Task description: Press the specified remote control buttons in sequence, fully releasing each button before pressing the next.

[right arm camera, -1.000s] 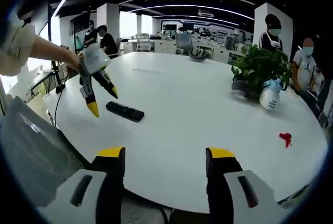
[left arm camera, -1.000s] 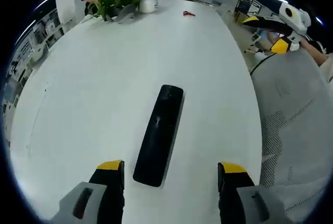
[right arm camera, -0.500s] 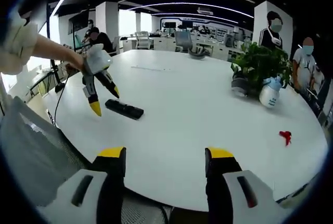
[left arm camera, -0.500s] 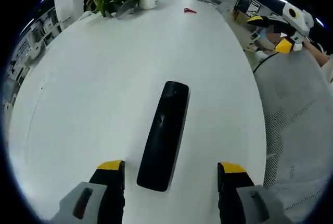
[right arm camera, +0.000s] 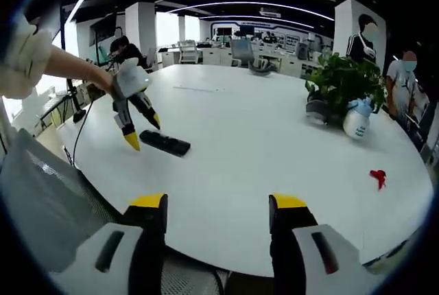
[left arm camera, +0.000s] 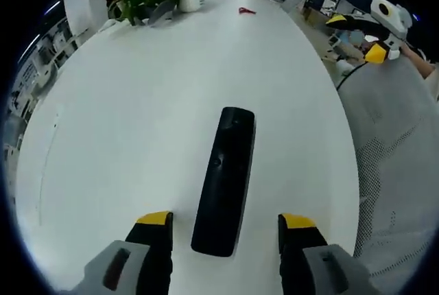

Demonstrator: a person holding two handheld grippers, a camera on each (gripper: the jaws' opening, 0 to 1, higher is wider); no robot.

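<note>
1. A large white oval table (left arm camera: 137, 103) takes up most of the left gripper view; in the right gripper view the same table (right arm camera: 260, 144) stretches away toward an open office with desks and ceiling lights.
2. A grey mesh chair (left arm camera: 398, 171) stands at the table's edge, on the right side of the left gripper view, and its back (right arm camera: 48, 206) shows at lower left in the right gripper view.
3. A potted plant (right arm camera: 343, 82) stands on the far side of the table, and a white spray bottle (right arm camera: 357, 122) stands just beside it.
4. The left gripper (left arm camera: 223, 221) hangs over the table with its yellow-tipped jaws spread apart and nothing between them in its grip. In the right gripper view it appears at left, held by a hand (right arm camera: 96, 79), jaws pointing down at the table.
5. The right gripper (right arm camera: 217, 202) is held back near the table's edge, jaws parted and empty. It shows at upper right in the left gripper view (left arm camera: 376, 51).
6. The black remote control (left arm camera: 225, 178) lies flat on the table, its near end in line with the gap between the left gripper's jaws, its length running away from them. Whether the jaws touch it cannot be told.
7. A small red object (right arm camera: 376, 177) lies on the table well apart from the remote control.
</note>
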